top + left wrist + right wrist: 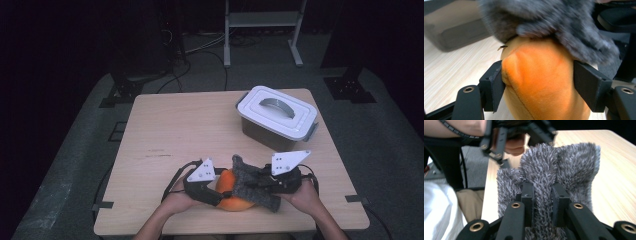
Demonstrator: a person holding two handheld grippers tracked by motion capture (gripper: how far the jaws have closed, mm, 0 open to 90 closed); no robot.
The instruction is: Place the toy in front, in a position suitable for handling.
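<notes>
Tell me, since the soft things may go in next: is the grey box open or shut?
Shut. The grey box stands at the table's far right with its white lid seated flat on the rim, handle on top.

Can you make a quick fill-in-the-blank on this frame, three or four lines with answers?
1. The left gripper has its jaws shut on the ____ plush toy.
2. The right gripper pinches a fold of the fuzzy ____ fabric piece.
3. The grey plastic storage box at the far right of the wooden table has its lid ____.

Missing words: orange; grey; on
</notes>
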